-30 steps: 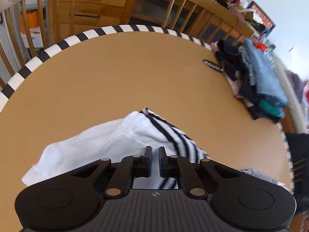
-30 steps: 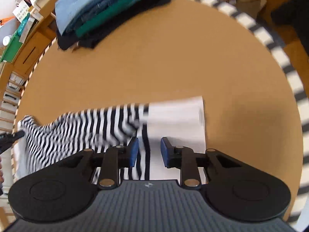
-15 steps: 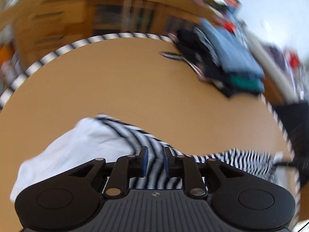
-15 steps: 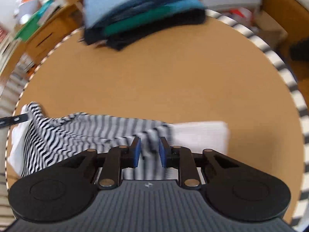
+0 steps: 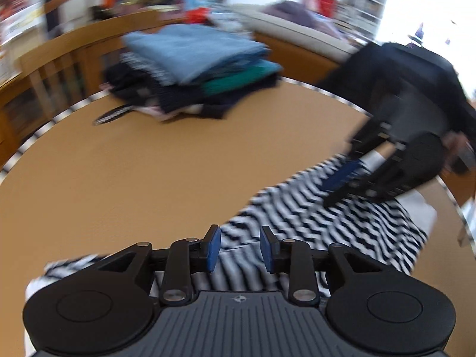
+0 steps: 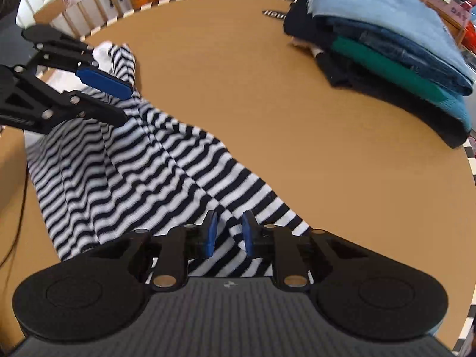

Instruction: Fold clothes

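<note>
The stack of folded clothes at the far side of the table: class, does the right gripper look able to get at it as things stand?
Probably yes. Bare tabletop lies between the right gripper and the stack of folded clothes, with nothing in the way. But its jaws are closing with the striped shirt between them, so it looks busy.

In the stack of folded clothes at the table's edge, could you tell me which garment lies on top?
The light blue garment tops the stack of folded clothes; darker blue, green and black pieces lie beneath it.
</note>
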`<state>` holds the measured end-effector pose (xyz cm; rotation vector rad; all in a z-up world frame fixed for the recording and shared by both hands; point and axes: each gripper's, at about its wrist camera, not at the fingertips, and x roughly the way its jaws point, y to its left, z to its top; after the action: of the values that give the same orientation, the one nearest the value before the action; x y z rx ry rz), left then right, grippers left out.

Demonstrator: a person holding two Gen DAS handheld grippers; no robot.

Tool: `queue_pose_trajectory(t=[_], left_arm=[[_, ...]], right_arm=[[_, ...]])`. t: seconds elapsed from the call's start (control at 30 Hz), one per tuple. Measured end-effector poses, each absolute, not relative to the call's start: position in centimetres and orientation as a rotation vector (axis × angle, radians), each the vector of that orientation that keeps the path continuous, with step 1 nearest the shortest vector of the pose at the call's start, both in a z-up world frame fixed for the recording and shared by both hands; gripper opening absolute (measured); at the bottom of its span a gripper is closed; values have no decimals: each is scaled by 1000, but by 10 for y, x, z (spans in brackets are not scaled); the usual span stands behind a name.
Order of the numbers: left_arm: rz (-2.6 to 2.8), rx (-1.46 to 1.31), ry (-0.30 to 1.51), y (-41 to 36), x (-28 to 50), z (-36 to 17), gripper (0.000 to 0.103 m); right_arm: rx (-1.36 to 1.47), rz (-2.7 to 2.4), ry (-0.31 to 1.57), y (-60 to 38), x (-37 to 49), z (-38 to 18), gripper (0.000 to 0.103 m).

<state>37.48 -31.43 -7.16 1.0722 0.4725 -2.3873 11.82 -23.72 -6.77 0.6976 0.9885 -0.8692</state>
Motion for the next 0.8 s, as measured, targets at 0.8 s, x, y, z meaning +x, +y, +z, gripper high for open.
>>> queue_pose_trajectory(t=[0.8], left_arm=[[-2381, 1347, 263, -331, 282, -103, 43]], right_arm=[[771, -1025, 918, -260, 99, -67, 6]])
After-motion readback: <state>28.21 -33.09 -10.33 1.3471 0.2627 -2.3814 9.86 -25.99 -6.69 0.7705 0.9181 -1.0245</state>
